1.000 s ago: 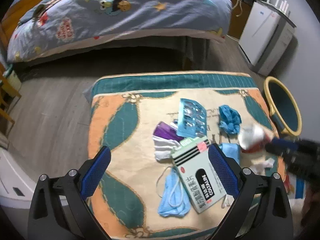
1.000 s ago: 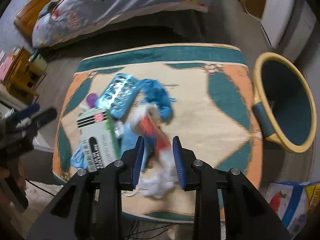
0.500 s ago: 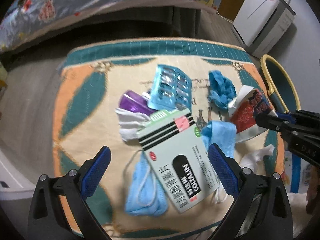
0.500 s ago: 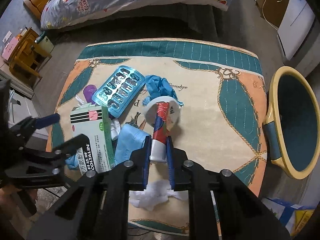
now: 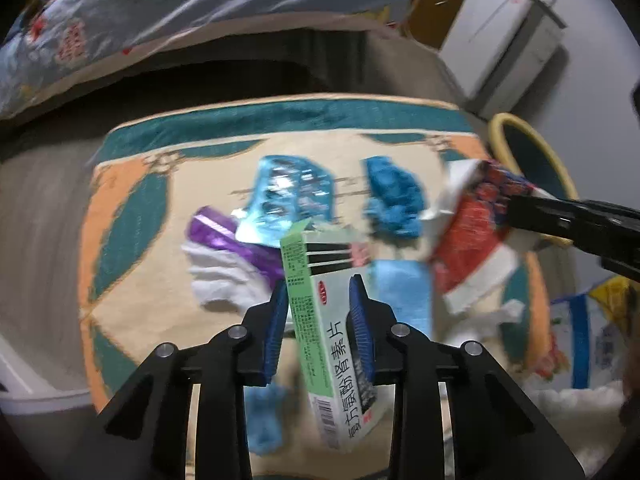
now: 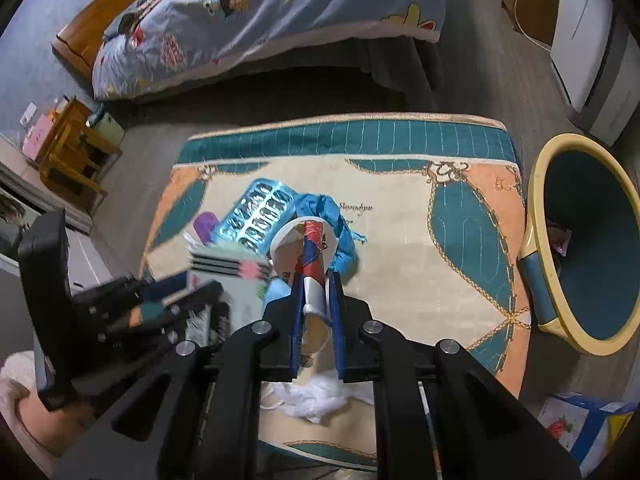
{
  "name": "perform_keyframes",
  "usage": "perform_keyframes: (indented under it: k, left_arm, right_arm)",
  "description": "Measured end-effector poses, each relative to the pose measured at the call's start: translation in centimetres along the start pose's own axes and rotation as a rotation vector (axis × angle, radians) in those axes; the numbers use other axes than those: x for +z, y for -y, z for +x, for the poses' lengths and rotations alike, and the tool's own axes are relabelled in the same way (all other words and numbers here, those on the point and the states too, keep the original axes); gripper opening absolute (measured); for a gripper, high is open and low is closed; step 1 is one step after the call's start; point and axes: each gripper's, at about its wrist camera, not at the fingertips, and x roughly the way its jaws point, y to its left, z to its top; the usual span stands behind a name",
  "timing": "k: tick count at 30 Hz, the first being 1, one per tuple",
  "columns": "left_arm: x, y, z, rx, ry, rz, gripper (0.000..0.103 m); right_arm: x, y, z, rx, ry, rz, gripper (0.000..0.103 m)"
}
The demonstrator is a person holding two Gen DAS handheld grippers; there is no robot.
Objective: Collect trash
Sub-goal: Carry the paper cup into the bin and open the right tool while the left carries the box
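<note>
My left gripper (image 5: 319, 282) points down at the patterned mat (image 5: 132, 248), and its jaws are closing on a green-and-white medicine box (image 5: 320, 340). The blue pads press both sides of the box, which stands tilted on edge. My right gripper (image 6: 316, 276) is shut on a crushed red, white and blue paper cup (image 6: 312, 256), held just above the mat. The cup (image 5: 468, 232) also shows at the right of the left wrist view. A blue blister pack (image 5: 292, 196), a crumpled blue glove (image 5: 394, 200), a purple wrapper (image 5: 228, 236), white tissues (image 6: 316, 396) and blue masks (image 5: 262, 424) lie around.
A yellow-rimmed teal bin (image 6: 536, 240) stands off the mat's right edge with a scrap inside. A bed with a cartoon quilt (image 6: 280, 20) lies beyond the mat. A white appliance (image 5: 500, 32) is at the back right, a wooden stool (image 6: 72, 148) at the left.
My left gripper came down over the medicine box and its jaws went from wide apart to tight on it; the box tipped up. My right gripper closed on the paper cup.
</note>
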Motion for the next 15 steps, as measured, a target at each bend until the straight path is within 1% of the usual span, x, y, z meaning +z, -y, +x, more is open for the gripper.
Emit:
perform_keyframes:
  k: [3,4,5,6,8,9,10,12,15]
  left_arm:
    - [-0.2,0.7,-0.2,-0.067,-0.009,0.004,0.033]
    - [-0.3,1.0,0.0,-0.076,-0.021,0.013,0.034]
    - [-0.3,1.5,0.4,-0.073,-0.033,0.021,0.036]
    - [-0.7,1.8,0.9,-0.077,-0.060,0.029,0.038]
    - [-1.1,2.2,1.7,-0.053,-0.098,0.047,0.038]
    - [-1.2,2.3,1.8,-0.034,-0.100,0.059,0.034]
    - [-1.3,2.5,1.6,-0.034,-0.094,0.064,0.022]
    - [-0.9,2.7,0.6,-0.042,-0.070,0.080,0.019]
    - [0.0,3.2,-1.5,-0.021,-0.010,0.115,0.019]
  right_arm:
    - [0.1,0.1,-0.3,-0.003,0.006,-0.001,0.012]
    - [0.1,0.2,-0.3,-0.008,0.005,0.000,0.012]
    - [0.1,0.3,-0.3,-0.014,0.005,0.002,0.012]
    - [0.0,0.3,-0.3,-0.018,0.004,0.002,0.012]
    - [0.0,0.5,-0.5,-0.021,0.009,0.005,0.012]
    - [0.0,0.5,-0.7,-0.022,0.016,0.004,0.012]
    - [0.1,0.5,-1.1,-0.020,0.025,0.002,0.012]
    - [0.3,0.5,-1.8,-0.015,0.043,-0.002,0.012]
    - [0.9,0.6,-4.1,-0.031,0.098,-0.021,0.011]
